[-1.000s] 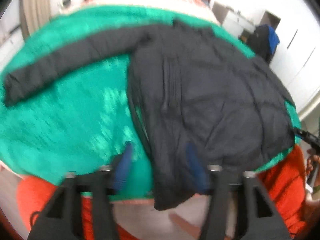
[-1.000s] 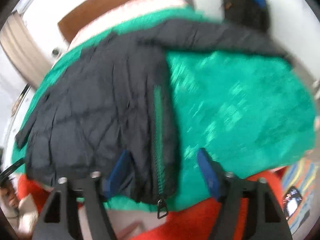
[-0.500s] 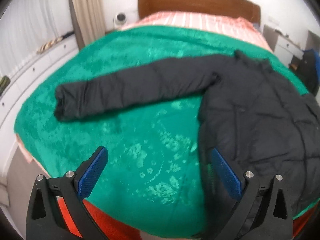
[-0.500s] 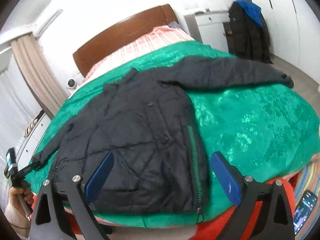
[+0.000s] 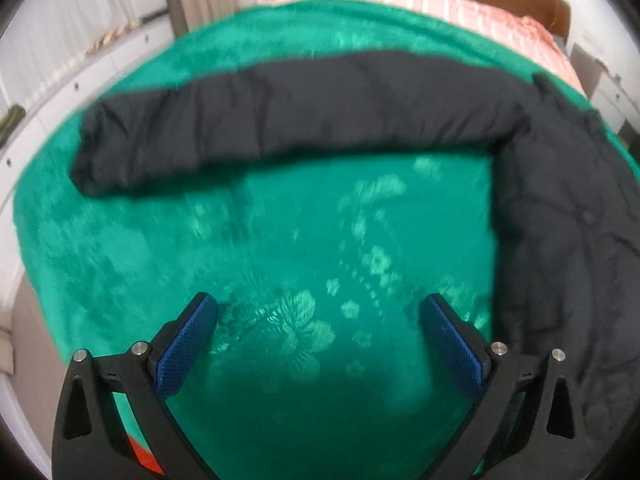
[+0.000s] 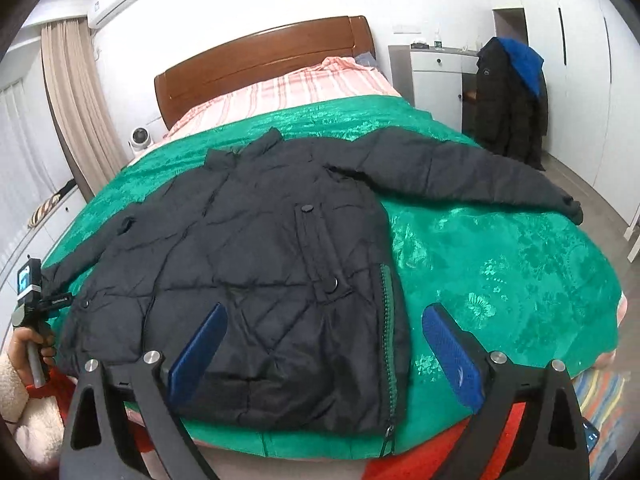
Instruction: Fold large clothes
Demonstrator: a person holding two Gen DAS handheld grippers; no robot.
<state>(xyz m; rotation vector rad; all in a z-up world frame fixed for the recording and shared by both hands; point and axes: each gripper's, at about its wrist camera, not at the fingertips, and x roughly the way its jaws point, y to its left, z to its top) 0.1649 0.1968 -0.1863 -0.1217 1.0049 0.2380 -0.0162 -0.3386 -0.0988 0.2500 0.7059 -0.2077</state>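
Note:
A black quilted jacket (image 6: 256, 264) lies flat, front up, on a green blanket (image 6: 500, 264), with both sleeves spread out sideways. My right gripper (image 6: 324, 356) hovers open over the jacket's hem near the green zipper (image 6: 387, 320), its blue pads apart from the cloth. In the left wrist view, one sleeve (image 5: 280, 120) stretches across the far side and the jacket's body (image 5: 568, 240) fills the right edge. My left gripper (image 5: 320, 340) is open over bare green blanket (image 5: 280, 240), short of the sleeve, holding nothing.
A wooden headboard (image 6: 264, 60) and pink striped bedding (image 6: 300, 88) are at the far end. A dark coat with a blue hood (image 6: 512, 100) hangs by a white cabinet (image 6: 436, 80). A person's hand (image 6: 24, 344) grips the left tool's handle. Red cloth (image 6: 416, 464) hangs at the bed's near edge.
Both grippers' jaws have spread wider and let go of the jacket's hem. The left gripper has swung left and dropped closer to the blanket, facing the sleeve. The right one has drawn back slightly.

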